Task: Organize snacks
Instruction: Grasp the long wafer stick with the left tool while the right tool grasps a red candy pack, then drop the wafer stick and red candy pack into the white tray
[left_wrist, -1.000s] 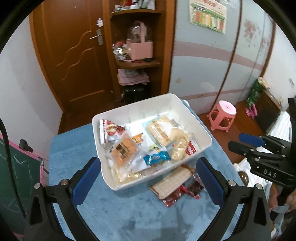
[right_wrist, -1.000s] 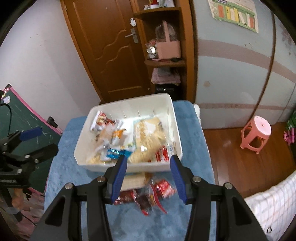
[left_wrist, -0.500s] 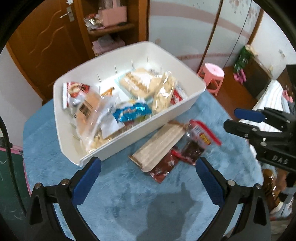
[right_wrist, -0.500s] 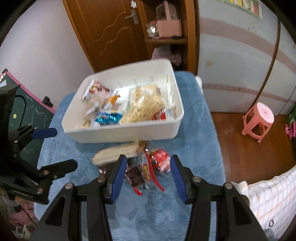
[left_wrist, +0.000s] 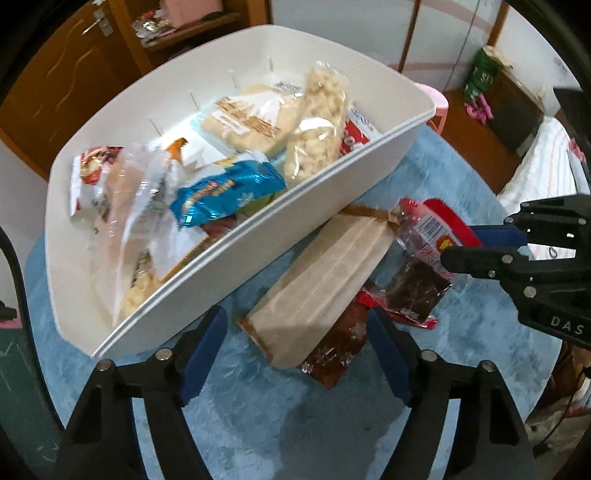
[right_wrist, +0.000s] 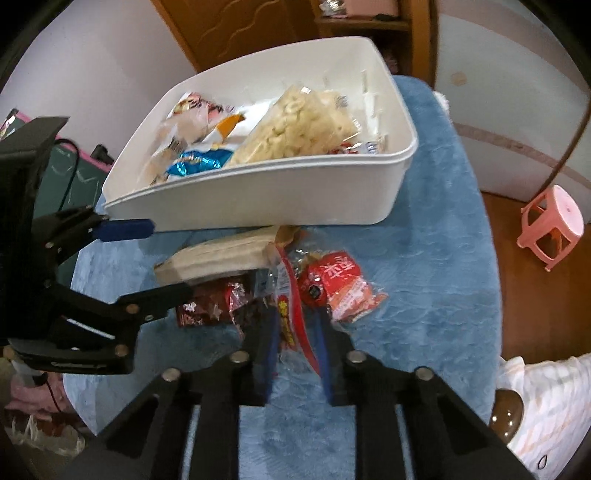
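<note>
Step in hand: pick-up of loose snacks lying on bench (left_wrist: 424, 413) beside white bin (left_wrist: 258, 240).

Right tongs (right_wrist: 295, 332) narrowed around red-striped clear packet (right_wrist: 291, 314); whether pinched fully, cannot tell.

Left tongs (left_wrist: 295, 354) spread wide, holding nothing, straddling near end of brown paper packet (left_wrist: 325, 284).

Red sausage pack (right_wrist: 340, 284) just right of right tongs.

Next move likely needs firm close, lift over bin's near wall.

Brown paper packet touches bin wall: little room there. Open blue cloth nearer camera and rightward; bench edge well right.

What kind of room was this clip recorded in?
Most likely a bedroom in a home: a wooden door, a pink plastic stool on wood flooring, and what looks like checked bedding beside the blue-covered table.
</note>
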